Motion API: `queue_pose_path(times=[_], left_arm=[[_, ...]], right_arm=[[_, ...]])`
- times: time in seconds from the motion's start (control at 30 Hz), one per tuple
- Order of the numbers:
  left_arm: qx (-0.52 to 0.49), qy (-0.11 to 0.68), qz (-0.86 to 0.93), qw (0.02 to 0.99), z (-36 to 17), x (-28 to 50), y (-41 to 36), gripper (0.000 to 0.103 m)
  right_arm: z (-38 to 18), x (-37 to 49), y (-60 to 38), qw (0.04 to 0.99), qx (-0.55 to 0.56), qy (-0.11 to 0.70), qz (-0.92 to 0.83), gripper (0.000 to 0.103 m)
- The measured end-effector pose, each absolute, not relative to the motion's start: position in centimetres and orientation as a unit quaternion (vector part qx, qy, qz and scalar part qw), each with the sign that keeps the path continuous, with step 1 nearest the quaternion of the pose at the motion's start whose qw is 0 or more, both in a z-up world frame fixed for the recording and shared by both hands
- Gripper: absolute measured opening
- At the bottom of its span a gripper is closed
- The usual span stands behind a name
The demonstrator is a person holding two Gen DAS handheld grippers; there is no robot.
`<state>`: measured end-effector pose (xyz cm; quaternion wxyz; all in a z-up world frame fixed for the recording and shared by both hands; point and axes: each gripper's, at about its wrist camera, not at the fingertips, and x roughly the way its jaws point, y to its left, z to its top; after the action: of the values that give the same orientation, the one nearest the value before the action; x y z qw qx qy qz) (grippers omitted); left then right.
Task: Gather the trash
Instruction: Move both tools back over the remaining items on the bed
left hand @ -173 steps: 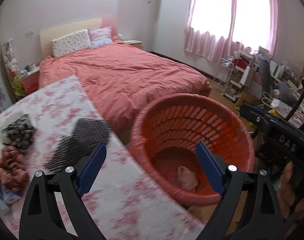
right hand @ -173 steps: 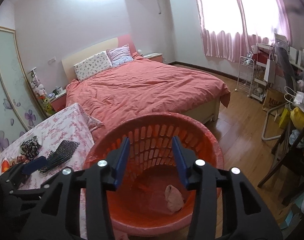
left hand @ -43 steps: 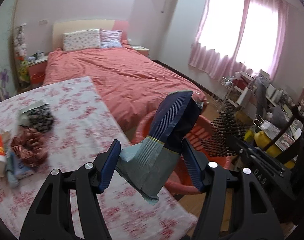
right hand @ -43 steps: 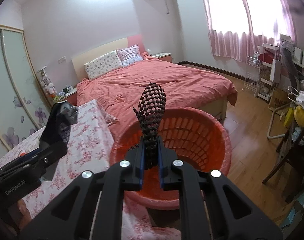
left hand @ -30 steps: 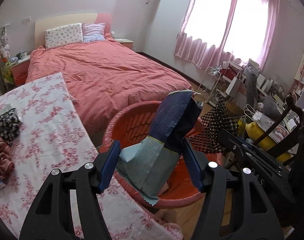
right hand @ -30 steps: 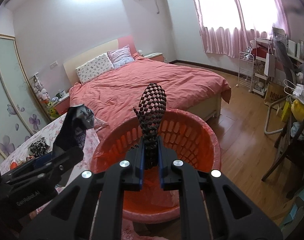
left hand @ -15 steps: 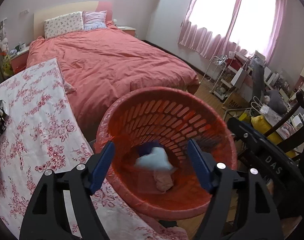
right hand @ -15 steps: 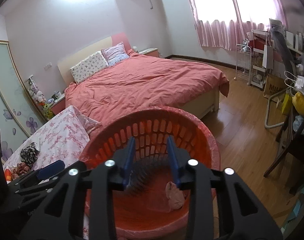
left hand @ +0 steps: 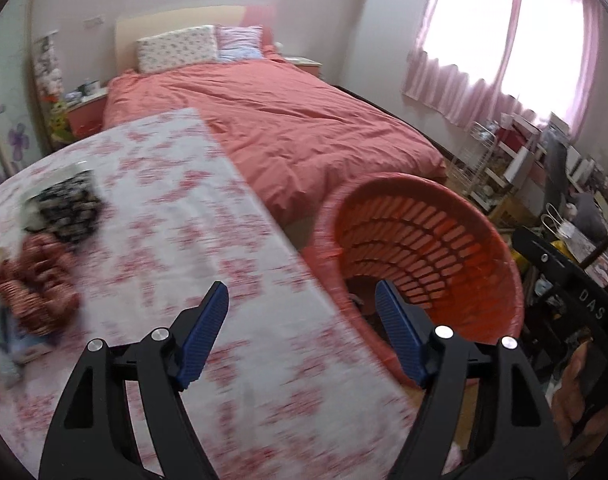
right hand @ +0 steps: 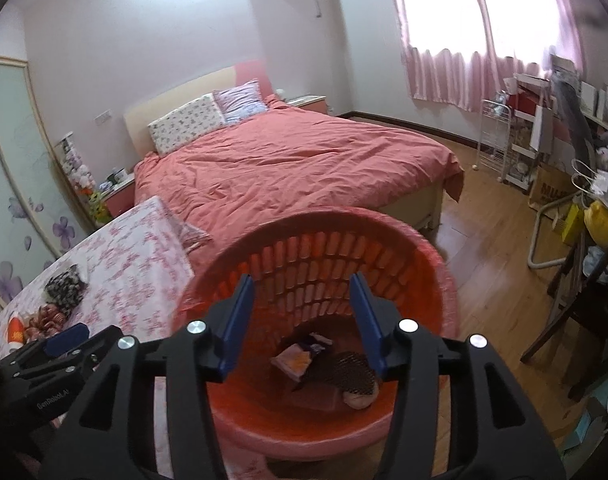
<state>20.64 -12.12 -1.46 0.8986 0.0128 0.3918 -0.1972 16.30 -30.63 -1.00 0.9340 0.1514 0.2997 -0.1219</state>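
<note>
Both tongs stand spread with nothing between the pads. The right tongs (right hand: 300,312) have just been opening and hang over the mouth of the orange basket (right hand: 444,280); the left tongs (left hand: 302,334) have just widened too and point at the near edge of the floral surface (left hand: 176,208), with the basket just beside them on the right.

Collected trash lies on the basket floor: a black mesh piece (right hand: 350,372), a crumpled wrapper (right hand: 294,360) touching it, and a pale lump (right hand: 360,398) partly under the mesh.

More trash waits on the surface, well apart from the basket: a reddish-brown coiled bundle (left hand: 36,276) at the near left, a black-and-white patterned packet (left hand: 68,208) just beyond it, and blurred items at the left edge that I cannot identify. The step in hand looks like the return for another pick. It would go best with the jaws kept wide, the left tongs brought over the bundle from above, one pad on each side before closing, and the right tongs held clear of the basket rim.

Readable writing: "GenRobot.AI" on the left tongs' body (right hand: 52,396) in the right view, "DAS" on the right tongs' body (left hand: 592,306) in the left view, and "MUJ", cut off, on a cardboard box (right hand: 548,190) by the far shelves.
</note>
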Motion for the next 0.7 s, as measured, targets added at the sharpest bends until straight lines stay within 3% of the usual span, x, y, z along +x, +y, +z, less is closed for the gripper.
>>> queue_pose_path(times=[0.7], left_arm=[[-0.066, 0.359, 0.008, 0.931, 0.0, 18.3, 8.4, 0.080]], right_arm=[[0.3, 20.8, -10.9, 0.936, 0.066, 0.341, 0.058, 0.051]])
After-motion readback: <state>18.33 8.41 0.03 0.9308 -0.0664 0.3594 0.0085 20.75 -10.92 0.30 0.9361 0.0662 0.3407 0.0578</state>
